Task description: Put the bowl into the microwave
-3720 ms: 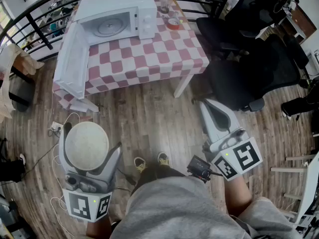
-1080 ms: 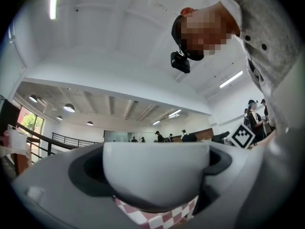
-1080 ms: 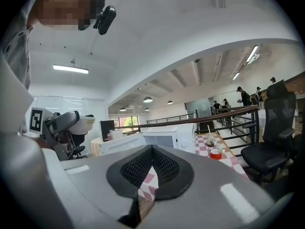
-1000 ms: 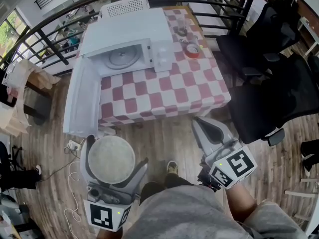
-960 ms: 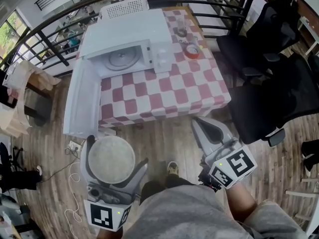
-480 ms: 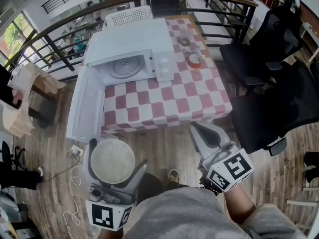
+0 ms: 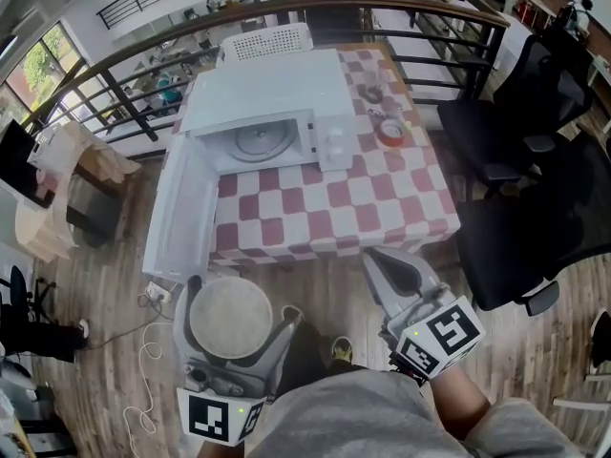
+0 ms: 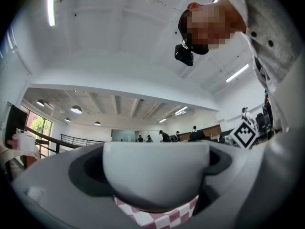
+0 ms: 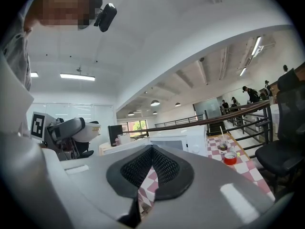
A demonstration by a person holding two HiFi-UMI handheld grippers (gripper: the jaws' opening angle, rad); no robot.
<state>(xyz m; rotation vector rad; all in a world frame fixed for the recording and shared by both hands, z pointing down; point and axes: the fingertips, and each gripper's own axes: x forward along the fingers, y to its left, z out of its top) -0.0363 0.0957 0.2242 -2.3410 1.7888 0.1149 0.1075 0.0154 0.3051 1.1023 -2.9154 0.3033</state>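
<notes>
White ceramic, by the look of it: the bowl point(image 7: 230, 317) is clasped between the wide-spread jaws of my left gripper point(image 7: 235, 326). It is carried in the air short of the table's point(image 7: 382, 198) near edge, off the near-left corner. I cannot tell whether anything is in it.

The hold is my first worry. The jaws press only on two sides of a smooth, curved wall, so a tilt or a jolt on the way in could let the bowl slide out.

The microwave point(image 7: 272, 98) stands at the table's far-left corner, cavity open and turntable point(image 7: 260, 141) bare. Its door point(image 7: 181, 213) swings out along the left edge, with its free end near the bowl. I judge that the likeliest thing to clip if I drift left.

The cavity mouth is the next hazard. With the jaws spread this far, one could strike the frame before the bowl is over the turntable.

My right gripper point(image 7: 380, 259) is pressed together on nothing, just off the near edge. It cannot steady the door from there.
</notes>
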